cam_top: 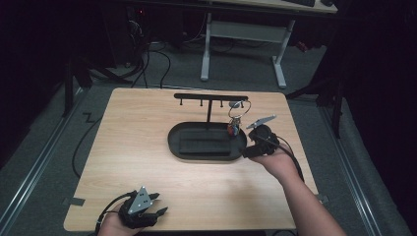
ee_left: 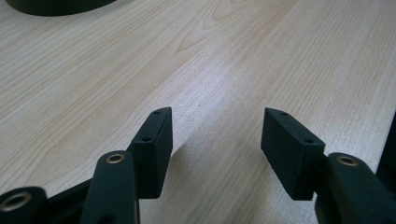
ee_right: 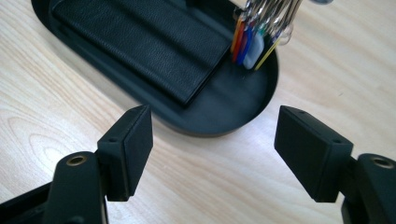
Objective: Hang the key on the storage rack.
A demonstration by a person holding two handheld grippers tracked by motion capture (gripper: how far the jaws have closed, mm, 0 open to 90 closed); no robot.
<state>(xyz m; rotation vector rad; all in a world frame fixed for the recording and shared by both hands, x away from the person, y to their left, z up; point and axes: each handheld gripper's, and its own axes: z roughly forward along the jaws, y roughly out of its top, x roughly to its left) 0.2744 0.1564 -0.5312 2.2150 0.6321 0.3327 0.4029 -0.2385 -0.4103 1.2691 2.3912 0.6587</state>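
A bunch of keys [cam_top: 234, 127] with coloured tags hangs from the black rack [cam_top: 210, 98] over the oval tray's [cam_top: 177, 146] right end. Just right, the right tool [cam_top: 248, 140] gapes wide, empty. The left tool [cam_top: 158, 204], also wide open and empty, rests at the tabletop's [cam_top: 133, 147] near edge.

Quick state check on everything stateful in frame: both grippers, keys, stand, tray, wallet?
Left gripper: open, empty, low over the near table edge.
Right gripper: open, empty, by the tray's right end.
Key bunch: hanging from the stand's right end, tips reaching down into the tray.
Key stand: upright.
Tray: flat on the table.
Wallet: closed, flat in the tray.
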